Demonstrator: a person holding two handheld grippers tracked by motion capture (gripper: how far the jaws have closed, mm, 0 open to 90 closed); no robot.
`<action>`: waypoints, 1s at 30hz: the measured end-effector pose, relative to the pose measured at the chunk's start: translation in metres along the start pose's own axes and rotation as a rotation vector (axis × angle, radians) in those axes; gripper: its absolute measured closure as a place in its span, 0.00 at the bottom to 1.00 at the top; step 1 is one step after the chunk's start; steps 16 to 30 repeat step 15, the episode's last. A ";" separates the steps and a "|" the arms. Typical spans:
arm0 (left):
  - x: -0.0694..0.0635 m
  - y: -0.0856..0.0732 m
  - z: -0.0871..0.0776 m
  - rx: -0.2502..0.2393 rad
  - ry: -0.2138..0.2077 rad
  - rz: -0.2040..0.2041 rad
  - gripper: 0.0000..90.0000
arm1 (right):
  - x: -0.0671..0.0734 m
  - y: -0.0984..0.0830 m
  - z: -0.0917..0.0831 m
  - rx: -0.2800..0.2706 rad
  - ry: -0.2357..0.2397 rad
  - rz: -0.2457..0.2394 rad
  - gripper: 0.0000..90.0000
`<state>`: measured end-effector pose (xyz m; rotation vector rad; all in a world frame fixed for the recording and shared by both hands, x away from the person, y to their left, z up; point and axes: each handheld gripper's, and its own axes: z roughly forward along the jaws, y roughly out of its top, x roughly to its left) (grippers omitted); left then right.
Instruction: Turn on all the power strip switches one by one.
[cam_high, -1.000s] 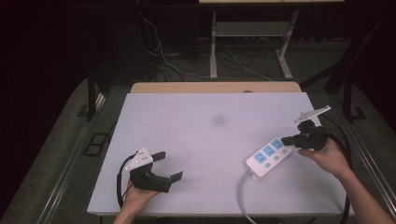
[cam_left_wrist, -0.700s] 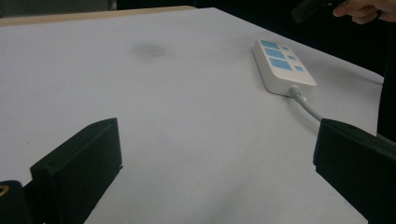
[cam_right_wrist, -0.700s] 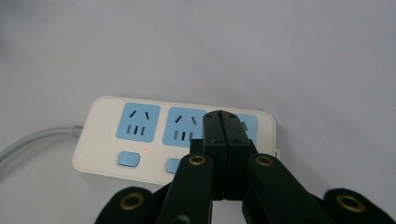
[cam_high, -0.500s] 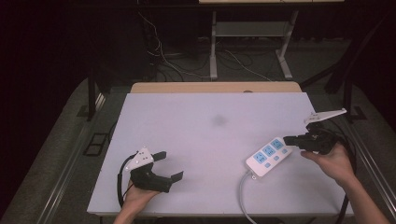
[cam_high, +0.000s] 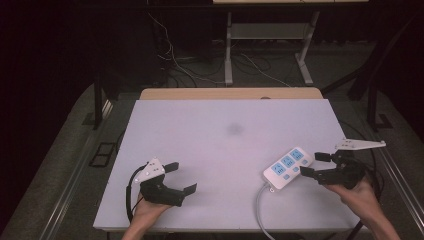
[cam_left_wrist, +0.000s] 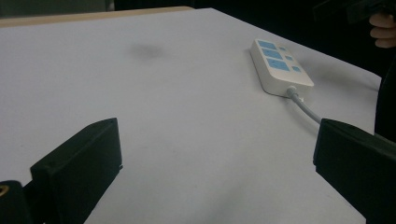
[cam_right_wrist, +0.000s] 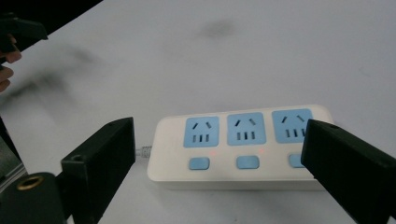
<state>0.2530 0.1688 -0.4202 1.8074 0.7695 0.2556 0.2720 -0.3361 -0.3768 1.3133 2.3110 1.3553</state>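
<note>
A white power strip (cam_high: 289, 167) with three blue sockets and three blue switches lies at the right of the white table (cam_high: 225, 150); its grey cable (cam_high: 261, 210) runs off the front edge. My right gripper (cam_high: 312, 164) hovers open just right of the strip, jaws pointing at it. In the right gripper view the power strip (cam_right_wrist: 238, 144) lies between and beyond the wide-apart jaws, with nothing held. My left gripper (cam_high: 181, 178) rests open near the front left of the table, holding nothing. The left gripper view shows the power strip (cam_left_wrist: 279, 67) far off across the table.
A faint dark smudge (cam_high: 234, 129) marks the table's middle. Behind the table a wooden edge (cam_high: 230, 93), cables on the floor and a metal stand (cam_high: 265, 35) sit in the dark. The table's right edge is close to my right hand (cam_high: 362, 205).
My right gripper has drawn back slightly to the right and downward, away from the power strip. The left gripper has stayed put.
</note>
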 end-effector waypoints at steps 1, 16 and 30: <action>0.000 0.000 0.000 0.000 0.000 0.001 0.00 | 0.002 -0.003 0.000 -0.003 0.007 -0.001 0.01; 0.000 -0.001 0.001 0.005 0.001 -0.001 0.00 | 0.022 -0.049 0.002 -0.075 0.008 -0.008 0.01; 0.000 -0.001 0.001 0.005 0.001 -0.001 0.00 | 0.022 -0.049 0.002 -0.075 0.008 -0.008 0.01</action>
